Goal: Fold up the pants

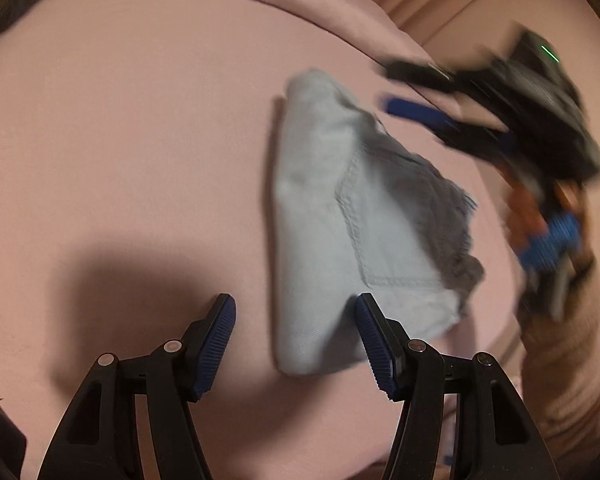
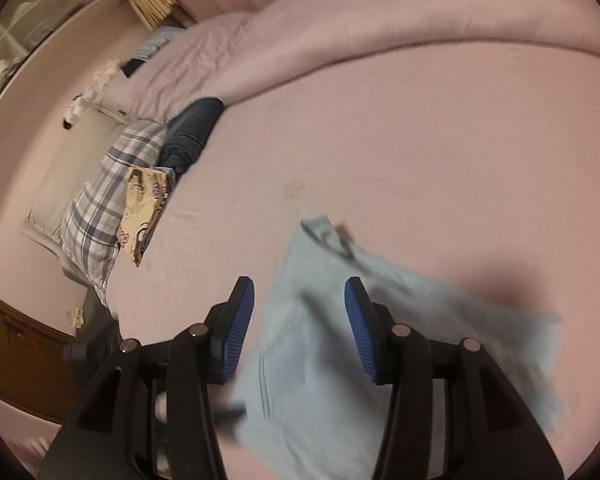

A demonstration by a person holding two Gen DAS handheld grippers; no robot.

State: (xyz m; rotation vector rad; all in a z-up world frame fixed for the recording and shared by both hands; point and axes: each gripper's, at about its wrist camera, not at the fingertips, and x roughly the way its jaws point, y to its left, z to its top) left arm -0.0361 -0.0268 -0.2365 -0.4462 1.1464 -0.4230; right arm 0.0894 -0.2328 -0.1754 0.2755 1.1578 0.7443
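Light blue-grey pants [image 1: 316,208] lie folded into a compact bundle on the pink bed sheet [image 1: 120,140], back pocket up and a frayed hem at the right side. My left gripper [image 1: 296,336] is open just above the bundle's near end; its right finger overlaps the cloth and nothing is pinched. In the left wrist view my right gripper [image 1: 404,90] is blurred at the far right, a person's sleeve behind it. Through the right wrist camera the pants [image 2: 312,360] show blurred between and below the fingers of the open right gripper [image 2: 300,316], whose pads do not press on the cloth.
A thick pink duvet [image 2: 380,20] is bunched along the far side of the bed. At the left lie a plaid pillow [image 2: 100,200], a patterned cloth [image 2: 144,208] and a dark folded garment [image 2: 188,132]. A wooden piece of furniture [image 2: 16,360] stands beside the bed.
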